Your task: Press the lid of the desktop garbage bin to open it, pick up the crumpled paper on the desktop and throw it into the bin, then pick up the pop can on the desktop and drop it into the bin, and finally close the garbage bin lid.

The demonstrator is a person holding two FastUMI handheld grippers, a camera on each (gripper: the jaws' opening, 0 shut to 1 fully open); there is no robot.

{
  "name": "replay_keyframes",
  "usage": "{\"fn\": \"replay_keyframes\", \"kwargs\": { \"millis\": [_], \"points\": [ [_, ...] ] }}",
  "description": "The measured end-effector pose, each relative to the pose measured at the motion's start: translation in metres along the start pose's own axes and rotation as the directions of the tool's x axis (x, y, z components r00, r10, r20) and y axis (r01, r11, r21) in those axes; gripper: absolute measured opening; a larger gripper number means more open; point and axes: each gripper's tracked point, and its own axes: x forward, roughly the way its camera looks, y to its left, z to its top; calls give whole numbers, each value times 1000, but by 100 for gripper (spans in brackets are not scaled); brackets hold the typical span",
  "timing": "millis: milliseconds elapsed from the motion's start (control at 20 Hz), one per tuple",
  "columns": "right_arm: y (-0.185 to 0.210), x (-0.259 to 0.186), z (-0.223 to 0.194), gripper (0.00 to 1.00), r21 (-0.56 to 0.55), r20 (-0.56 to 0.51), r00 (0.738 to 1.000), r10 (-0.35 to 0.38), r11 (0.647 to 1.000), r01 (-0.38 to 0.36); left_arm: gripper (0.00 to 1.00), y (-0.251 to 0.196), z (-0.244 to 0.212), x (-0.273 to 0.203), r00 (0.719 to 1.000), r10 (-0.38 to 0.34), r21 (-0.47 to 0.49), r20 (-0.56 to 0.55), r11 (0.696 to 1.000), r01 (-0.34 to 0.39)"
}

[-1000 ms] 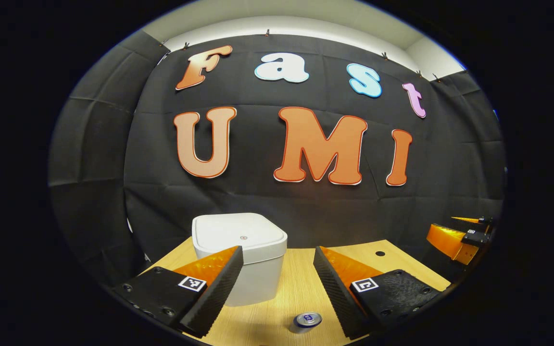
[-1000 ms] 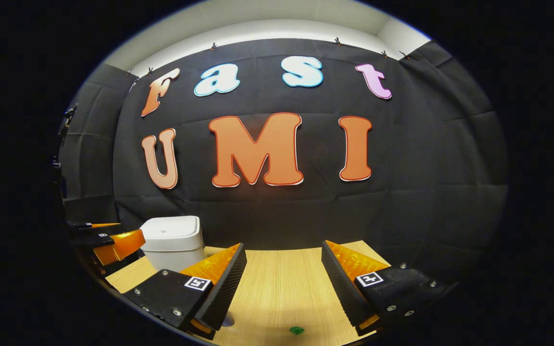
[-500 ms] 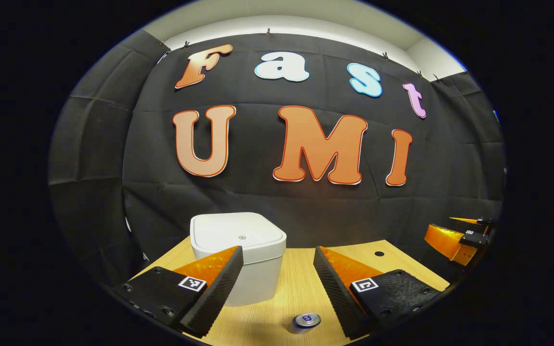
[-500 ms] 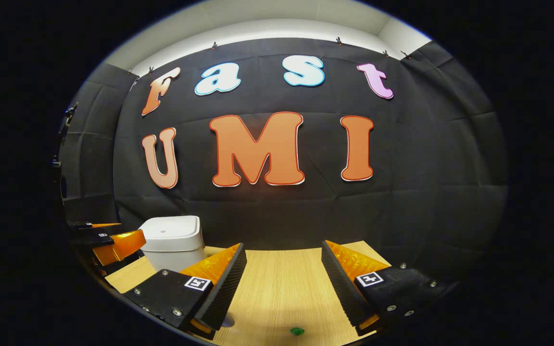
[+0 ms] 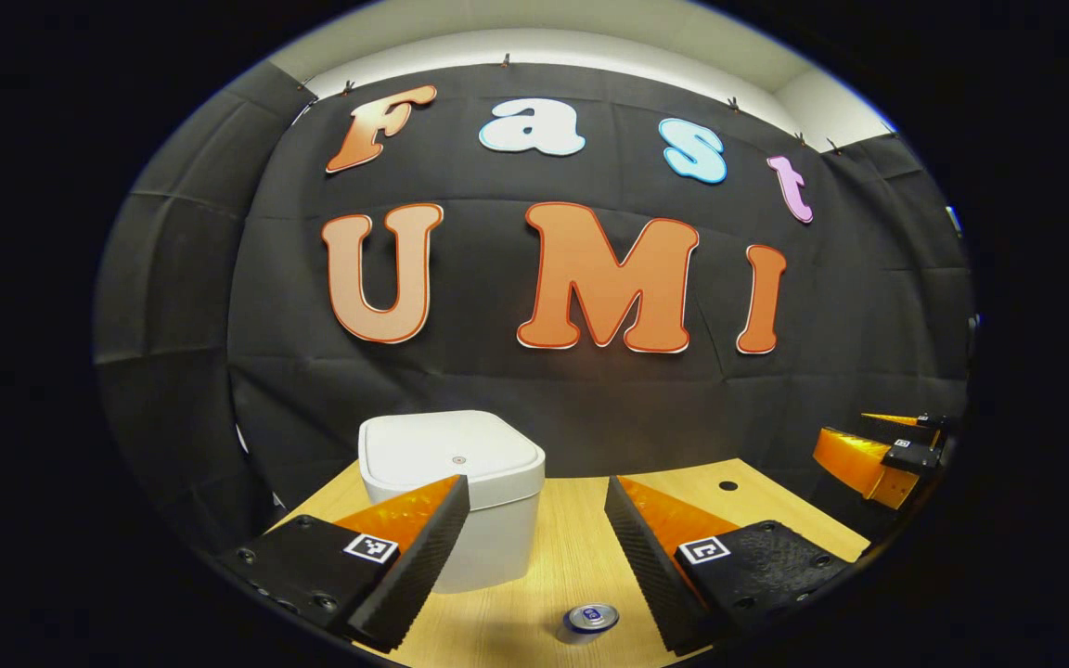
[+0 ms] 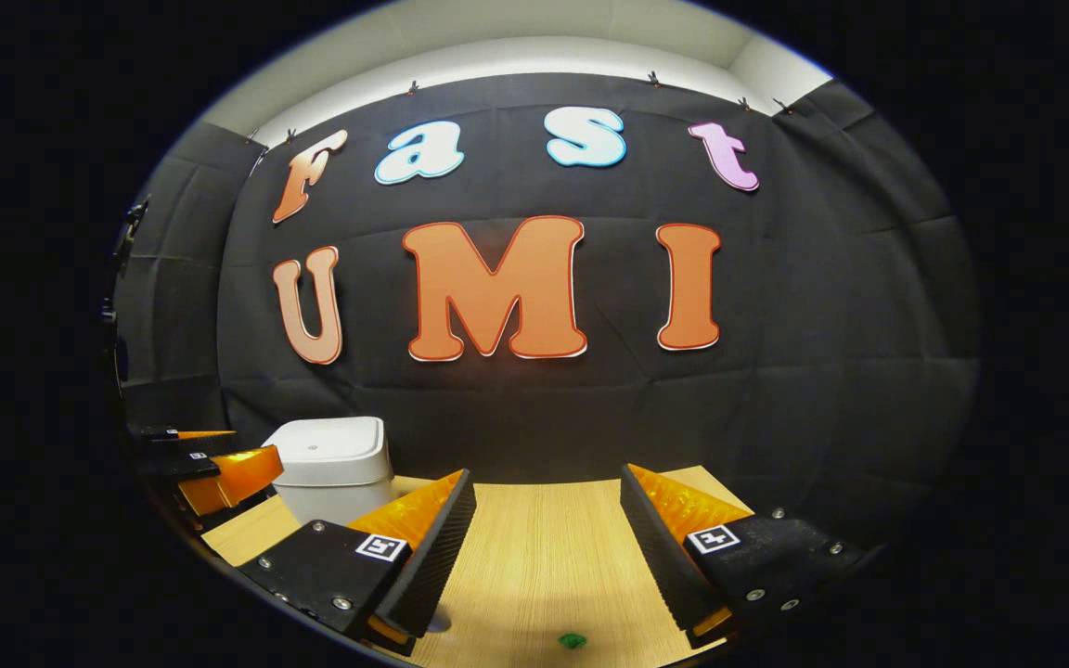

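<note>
Barely anything has shifted since the earlier frames: from the left gripper view the bin has slid a touch left and the wall sits a bit lower, so that hand looks like it's drifting slightly; the other view is pretty much frozen. Left gripper view first: the left claw is spread wide with nothing between its fingers, hovering over the wooden counter. The bin sits just ahead and a little left, lid still down, with a small round mark near its middle. The pop can stands upright on the counter, low in the view between the fingers, nearer than the bin. Off to the far right you can spot the other claw. Right gripper view: the right claw is also released and empty, and the bin is off to its left beside the other claw. A small green speck lies on the counter. First step looks undone, so I'd bring a fingertip straight down on that lid mark, steering clear of the can.
</note>
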Motion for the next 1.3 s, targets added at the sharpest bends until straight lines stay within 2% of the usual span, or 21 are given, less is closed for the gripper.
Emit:
{"fn": "replay_keyframes", "kwargs": {
  "millis": [450, 800, 900, 950, 1000, 1050, 1200, 1250, 1300],
  "points": [
    [0, 4, -1, 94, -1, -6, 1000, 5, 1000, -5, 94, -2, -4, -1, 1000, -6, -20, -21, 1000, 6],
    [1, 8, -5, 94, 9, -19, 1000, 13, 1000, -13, 94, -15, -5, -3, 997, -64, -60, -32, 996, 62],
    [-1, 7, -5, 94, 9, -19, 1000, 9, 1000, -9, 84, -13, -6, -2, 998, -45, -66, -37, 997, 42],
    [-2, 7, -4, 94, 9, -18, 1000, 9, 1000, -9, 69, -12, -7, -4, 998, -42, -63, -45, 997, 40],
    [-1, 8, -5, 94, 10, -17, 1000, 8, 1000, -8, 64, -13, -8, -2, 997, -51, -60, -52, 997, 48],
    [-2, 8, -5, 94, 11, -17, 1000, 7, 1000, -7, 52, -13, -9, -4, 997, -56, -57, -59, 997, 52],
    [-2, 10, -8, 94, 16, -26, 1000, 14, 1000, -13, 36, -10, -13, -5, 994, -57, -34, -89, 998, 54],
    [-2, 10, -8, 94, 19, -28, 1000, 15, 1000, -14, 22, -2, -13, -6, 995, -25, -21, -93, 1000, 23],
    [-2, 10, -7, 94, 19, -27, 1000, 16, 1000, -15, 13, 4, -13, -4, 995, 2, -6, -98, 1000, -2]
  ]
}}
